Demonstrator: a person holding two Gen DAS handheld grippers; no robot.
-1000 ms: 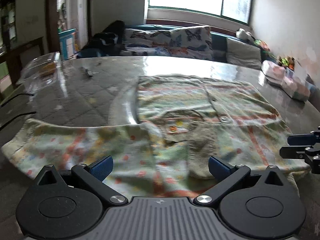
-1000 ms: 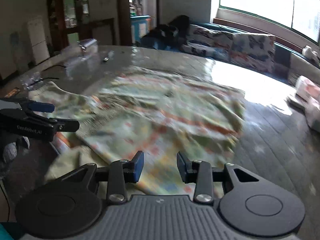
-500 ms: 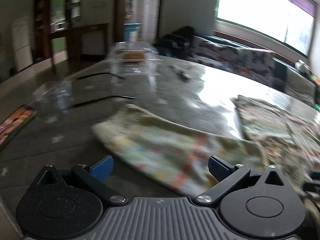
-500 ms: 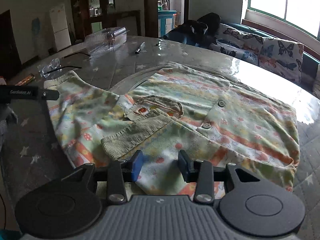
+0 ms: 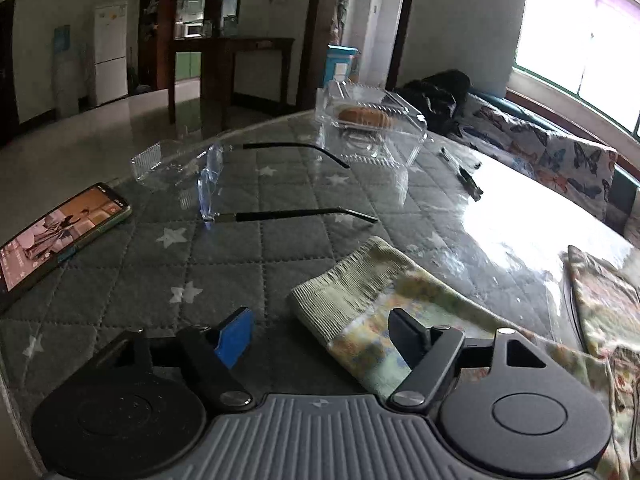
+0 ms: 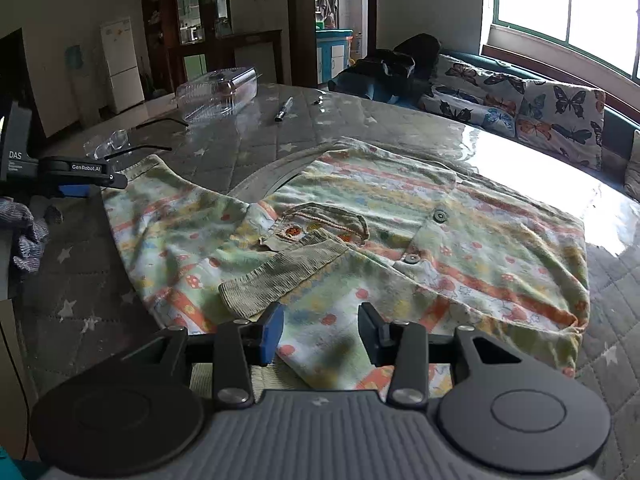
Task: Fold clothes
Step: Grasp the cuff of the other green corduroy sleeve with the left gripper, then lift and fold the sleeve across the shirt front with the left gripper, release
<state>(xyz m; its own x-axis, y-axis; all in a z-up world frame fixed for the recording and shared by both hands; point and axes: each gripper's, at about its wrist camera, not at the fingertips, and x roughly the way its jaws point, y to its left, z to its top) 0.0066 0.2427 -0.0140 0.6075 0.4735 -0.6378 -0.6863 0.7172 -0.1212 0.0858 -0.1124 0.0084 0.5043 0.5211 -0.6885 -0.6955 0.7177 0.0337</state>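
Observation:
A child's pale green patterned shirt [image 6: 460,240] lies flat on the grey quilted table [image 5: 224,264]. One sleeve, with its ribbed cuff [image 6: 280,276], is folded across the chest; the other sleeve stretches out to the left. My left gripper [image 5: 320,336] hovers at that outstretched sleeve's ribbed cuff [image 5: 352,292]. Its jaws are closing with the cuff's edge between them, and the blue pad still stands clear of the cloth. The same left gripper [image 6: 96,184] shows at the left of the right wrist view. My right gripper [image 6: 320,332] is open, low over the shirt's near hem.
A phone [image 5: 60,236] with a lit screen lies at the table's left edge. Beyond the cuff are clear glasses [image 5: 212,188], a clear plastic box [image 5: 372,120] holding bread, and a pen [image 5: 464,172]. A sofa with butterfly cushions [image 6: 540,108] stands behind the table.
My left gripper has swung left from over the shirt's middle to the outstretched sleeve's cuff, and its jaws have narrowed. The right gripper has shifted a little over the hem.

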